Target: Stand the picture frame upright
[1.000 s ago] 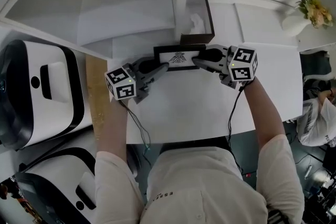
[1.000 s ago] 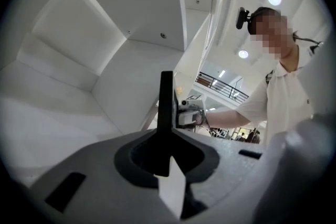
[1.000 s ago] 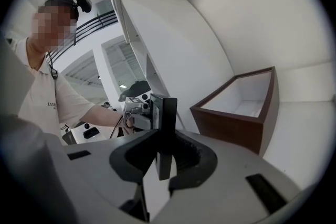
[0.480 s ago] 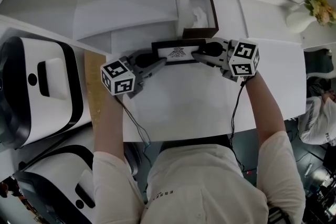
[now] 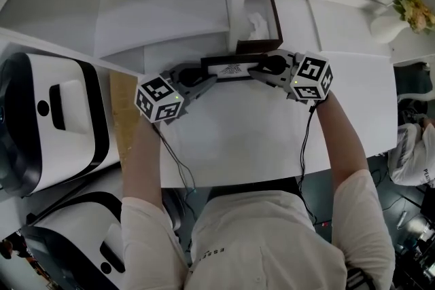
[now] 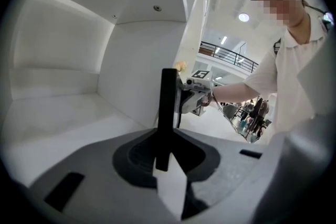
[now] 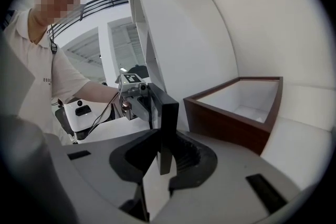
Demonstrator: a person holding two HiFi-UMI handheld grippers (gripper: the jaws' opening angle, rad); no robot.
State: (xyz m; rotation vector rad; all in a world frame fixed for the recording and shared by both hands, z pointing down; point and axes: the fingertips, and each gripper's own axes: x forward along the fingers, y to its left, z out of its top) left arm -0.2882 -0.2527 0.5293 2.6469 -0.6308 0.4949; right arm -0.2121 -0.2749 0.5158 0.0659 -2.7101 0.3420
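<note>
1. Clamping opposite ends of the picture frame [image 5: 231,68], the left gripper [image 5: 206,81] and right gripper [image 5: 255,71] grasp it, likely to keep it balanced.
2. The frame stands near-upright at upper centre of the head view, on the white counter [image 5: 238,139].

- The picture frame [image 5: 232,68] has a smooth, matt black border.
- The box [image 7: 231,124] is smooth dark brown wood, white inside.
- The table [image 5: 238,139] is smooth matt white.

Box [image 5: 255,48]: dark brown, open, white paper inside, 12 o'clock.
Vase [image 5: 382,28]: white, yellow flowers, 2 o'clock.
Machine [image 5: 54,120]: white and black, 9 o'clock; a second like it at 7 o'clock.
Table [image 5: 238,142]: white, centre.
</note>
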